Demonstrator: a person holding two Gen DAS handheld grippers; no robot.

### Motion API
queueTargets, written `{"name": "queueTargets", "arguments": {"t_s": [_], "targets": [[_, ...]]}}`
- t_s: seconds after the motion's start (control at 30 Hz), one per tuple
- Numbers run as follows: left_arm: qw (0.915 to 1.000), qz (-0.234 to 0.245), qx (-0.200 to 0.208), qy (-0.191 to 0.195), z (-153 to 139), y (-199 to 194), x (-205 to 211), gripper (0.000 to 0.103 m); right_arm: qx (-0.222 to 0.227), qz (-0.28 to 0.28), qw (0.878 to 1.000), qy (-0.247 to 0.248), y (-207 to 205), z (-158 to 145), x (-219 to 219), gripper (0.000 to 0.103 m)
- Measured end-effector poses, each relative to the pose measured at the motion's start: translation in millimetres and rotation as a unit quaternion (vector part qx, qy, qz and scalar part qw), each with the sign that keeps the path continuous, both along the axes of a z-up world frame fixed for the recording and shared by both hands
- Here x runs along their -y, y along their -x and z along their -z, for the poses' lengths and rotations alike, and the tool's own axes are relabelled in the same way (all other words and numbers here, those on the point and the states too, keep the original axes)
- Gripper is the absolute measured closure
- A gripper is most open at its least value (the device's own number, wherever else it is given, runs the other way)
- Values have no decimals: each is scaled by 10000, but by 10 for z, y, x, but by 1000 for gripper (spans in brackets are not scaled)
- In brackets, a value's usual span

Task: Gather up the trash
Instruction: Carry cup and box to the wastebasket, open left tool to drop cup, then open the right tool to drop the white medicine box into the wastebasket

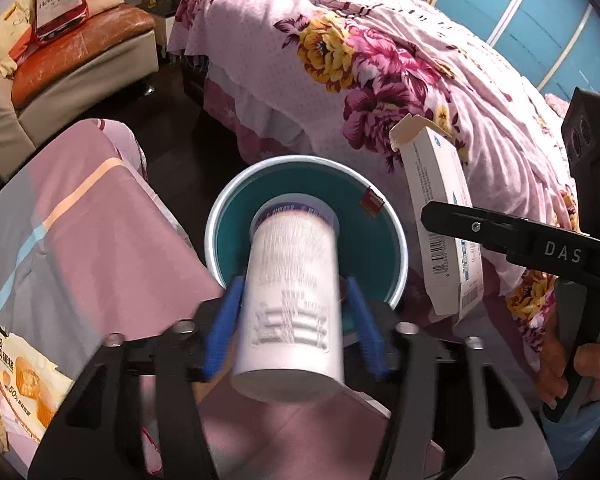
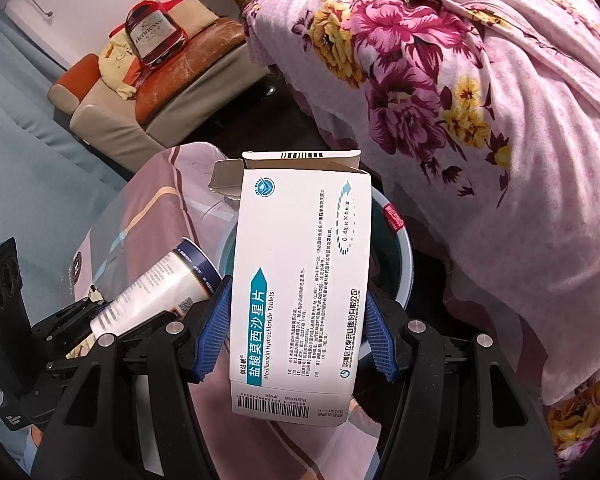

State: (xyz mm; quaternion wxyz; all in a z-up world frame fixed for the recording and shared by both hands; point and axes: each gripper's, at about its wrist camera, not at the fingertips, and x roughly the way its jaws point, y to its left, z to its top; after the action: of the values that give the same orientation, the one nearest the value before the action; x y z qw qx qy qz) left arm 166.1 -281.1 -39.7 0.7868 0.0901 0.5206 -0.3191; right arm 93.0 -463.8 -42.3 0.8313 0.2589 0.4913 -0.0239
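Observation:
My left gripper is shut on a white plastic bottle, tilted over the open teal bin with a pale rim on the floor; the bottle also shows in the right wrist view. My right gripper is shut on a white medicine box with an opened top flap, held above the bin's rim. In the left wrist view the box and right gripper are just right of the bin.
A bed with a pink floral quilt stands behind and right of the bin. A striped pink cloth surface lies to the left with a cake wrapper on it. A sofa carrying a Hennessy bag is at the far left.

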Motion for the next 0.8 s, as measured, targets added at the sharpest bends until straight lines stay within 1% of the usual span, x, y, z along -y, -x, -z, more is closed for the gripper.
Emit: {"name": "queueTargets", "arguments": {"t_s": [0.03, 0.1, 0.17, 0.23, 0.6, 0.8], "targets": [[10000, -37, 32, 2, -2, -6, -4, 25, -8, 5, 10000, 4, -1, 3, 5, 45], [9999, -112, 130, -12, -21, -10, -34, 21, -24, 15, 10000, 11, -4, 7, 0, 45], [9998, -155, 131, -21, -32, -13, -67, 18, -42, 26, 10000, 15, -5, 11, -12, 45], [9997, -211, 115, 4, -44, -12, -126, 12, -52, 22, 10000, 23, -7, 10, -19, 45], [9990, -405, 36, 160, -97, 62, -458, 10, -144, -82, 9998, 143, -64, 13, -142, 45], [9988, -463, 37, 155, -98, 104, -595, 10, -249, -208, 9992, 250, -163, 47, -252, 44]]}}
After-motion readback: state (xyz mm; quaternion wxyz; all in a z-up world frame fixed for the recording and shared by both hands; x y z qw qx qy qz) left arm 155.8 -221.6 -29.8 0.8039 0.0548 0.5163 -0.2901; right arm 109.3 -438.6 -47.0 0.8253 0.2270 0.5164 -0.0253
